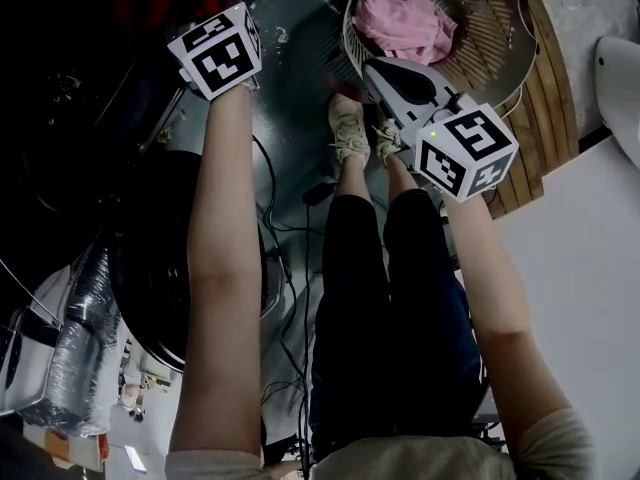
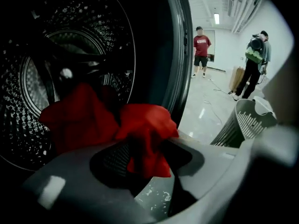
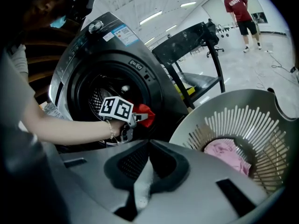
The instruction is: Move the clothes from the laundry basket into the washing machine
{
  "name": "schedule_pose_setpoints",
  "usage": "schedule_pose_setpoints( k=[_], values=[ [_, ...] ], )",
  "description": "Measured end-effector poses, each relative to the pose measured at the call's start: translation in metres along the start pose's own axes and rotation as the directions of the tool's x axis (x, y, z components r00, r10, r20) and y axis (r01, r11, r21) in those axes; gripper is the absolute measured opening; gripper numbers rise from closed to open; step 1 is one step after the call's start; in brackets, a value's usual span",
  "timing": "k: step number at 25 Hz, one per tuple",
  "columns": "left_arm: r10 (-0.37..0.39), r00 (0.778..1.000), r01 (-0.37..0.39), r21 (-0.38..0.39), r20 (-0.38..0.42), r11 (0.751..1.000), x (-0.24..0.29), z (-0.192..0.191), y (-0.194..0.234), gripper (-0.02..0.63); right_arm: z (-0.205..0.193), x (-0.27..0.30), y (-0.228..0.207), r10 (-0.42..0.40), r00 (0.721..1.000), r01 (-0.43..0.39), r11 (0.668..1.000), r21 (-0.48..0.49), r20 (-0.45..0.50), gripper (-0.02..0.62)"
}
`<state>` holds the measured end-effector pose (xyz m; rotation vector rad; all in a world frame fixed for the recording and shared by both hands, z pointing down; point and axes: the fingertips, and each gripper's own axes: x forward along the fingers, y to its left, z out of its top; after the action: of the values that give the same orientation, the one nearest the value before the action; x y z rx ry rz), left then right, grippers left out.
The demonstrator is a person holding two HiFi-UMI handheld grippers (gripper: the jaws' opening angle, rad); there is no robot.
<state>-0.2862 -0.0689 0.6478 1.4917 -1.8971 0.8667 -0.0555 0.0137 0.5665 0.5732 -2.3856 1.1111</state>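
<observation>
- Clothes first: red garment pinched in the left tongs, bunched and drooping at the mouth of the drum.
- Empty right tongs pressed together, hovering by the laundry basket.
- Crumpled pink garment lying in the basket bottom.
- Likely light, soft, floppy; best pinched at a raised fold, deep enough not to slip.
- Just beside the basket, washing machine with mouth open.
</observation>
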Motion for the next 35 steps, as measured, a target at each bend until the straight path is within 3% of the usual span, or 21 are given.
schedule_pose_setpoints(
  k=[2, 3, 5, 7, 10, 12, 14, 18, 21, 25, 28, 30, 33, 35],
  values=[
    [0.009, 0.997, -0.014, 0.056, 0.077, 0.998, -0.015, 0.010, 0.007, 0.142, 0.001, 0.000, -0.001, -0.010, 1.000, 0.010, 1.000, 0.003, 0.009, 0.014],
    [0.050, 0.991, -0.060, 0.082, 0.123, 0.995, -0.025, 0.014, 0.017, 0.066, 0.002, -0.001, -0.001, -0.015, 1.000, 0.014, 1.000, 0.009, 0.013, 0.014],
    [0.161, 0.971, -0.176, 0.072, 0.176, 0.982, -0.038, 0.017, 0.051, 0.060, 0.003, 0.000, 0.000, -0.017, 1.000, 0.016, 1.000, 0.020, 0.021, 0.014],
    [0.252, 0.953, -0.259, 0.019, 0.166, 0.966, -0.035, 0.020, 0.087, 0.061, 0.006, 0.002, 0.001, -0.014, 1.000, 0.013, 1.000, 0.017, 0.024, 0.014],
    [0.384, 0.913, -0.384, -0.034, 0.139, 0.923, -0.022, 0.029, 0.137, 0.063, 0.009, 0.007, 0.004, -0.005, 1.000, 0.005, 1.000, 0.006, 0.021, 0.014],
    [0.441, 0.892, -0.429, -0.117, 0.101, 0.896, -0.016, 0.030, 0.161, 0.075, 0.010, 0.011, 0.006, -0.001, 1.000, 0.001, 1.000, 0.005, 0.022, 0.014],
    [0.433, 0.901, -0.421, -0.175, 0.037, 0.890, -0.010, 0.021, 0.164, 0.126, 0.012, 0.012, 0.008, -0.001, 1.000, 0.001, 1.000, 0.003, 0.023, 0.014],
    [0.390, 0.921, -0.373, -0.274, 0.011, 0.886, -0.012, 0.006, 0.151, 0.258, 0.013, 0.011, 0.012, 0.003, 1.000, -0.002, 1.000, -0.010, 0.024, 0.014],
    [0.362, 0.931, -0.325, -0.333, 0.053, 0.885, -0.025, 0.010, 0.139, 0.284, 0.017, 0.004, 0.015, 0.002, 0.999, -0.001, 1.000, -0.014, 0.048, 0.014],
    [0.296, 0.949, -0.243, -0.342, 0.112, 0.908, -0.061, 0.022, 0.112, 0.284, 0.036, -0.011, 0.023, 0.001, 0.995, 0.000, 1.000, -0.017, 0.098, 0.014],
    [0.188, 0.969, -0.123, -0.352, 0.159, 0.928, -0.102, 0.032, 0.073, 0.282, 0.062, -0.033, 0.039, -0.005, 0.992, 0.011, 0.999, -0.045, 0.124, 0.015],
    [0.047, 0.976, 0.028, -0.337, 0.213, 0.941, -0.134, 0.044, 0.034, 0.282, 0.079, -0.052, 0.056, 0.008, 0.991, -0.003, 0.999, -0.038, 0.137, 0.015],
    [-0.193, 0.935, 0.282, -0.295, 0.296, 0.913, -0.185, 0.073, -0.018, 0.282, 0.107, -0.081, 0.083, 0.057, 0.986, -0.053, 0.998, -0.035, 0.155, 0.015],
    [-0.282, 0.903, 0.373, -0.266, 0.325, 0.889, -0.219, 0.096, -0.039, 0.270, 0.126, -0.104, 0.095, 0.052, 0.984, -0.041, 0.997, -0.066, 0.168, 0.015]
  ],
)
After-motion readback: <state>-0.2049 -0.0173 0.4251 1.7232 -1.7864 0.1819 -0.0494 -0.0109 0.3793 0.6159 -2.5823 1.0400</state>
